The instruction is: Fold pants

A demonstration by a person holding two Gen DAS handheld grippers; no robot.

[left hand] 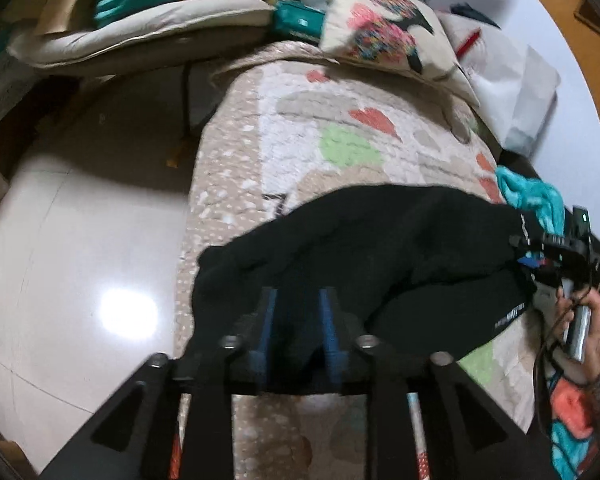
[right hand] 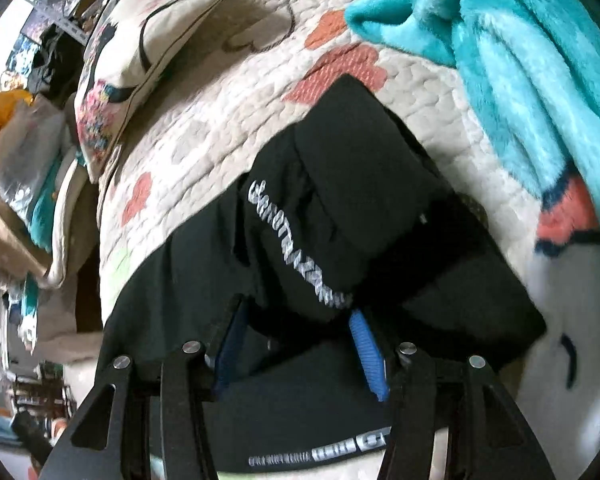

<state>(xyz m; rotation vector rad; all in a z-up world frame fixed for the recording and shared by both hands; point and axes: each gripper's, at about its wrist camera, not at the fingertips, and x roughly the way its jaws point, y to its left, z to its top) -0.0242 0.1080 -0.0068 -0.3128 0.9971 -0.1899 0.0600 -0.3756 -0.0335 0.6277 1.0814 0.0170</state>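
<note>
Black pants (left hand: 380,248) lie folded in a bundle across the near end of a quilted bed cover (left hand: 300,132). White lettering (right hand: 292,248) runs along one folded edge. My left gripper (left hand: 297,312) hangs over the bundle's near left part, its blue pads (left hand: 266,320) apart with black cloth seen in the gap. My right gripper (right hand: 296,332) stands open at the bundle's other end, a fold of the pants lying between its blue pads (right hand: 366,352). In the left wrist view the right gripper (left hand: 524,258) shows at the far right, held by a hand (left hand: 592,332).
A turquoise fleece blanket (right hand: 500,60) is heaped right beside the pants. Patterned pillows (left hand: 380,32) lie at the bed's far end. A shiny tiled floor (left hand: 80,260) runs along the bed's left side, with a cushioned seat (left hand: 140,36) and clutter beyond.
</note>
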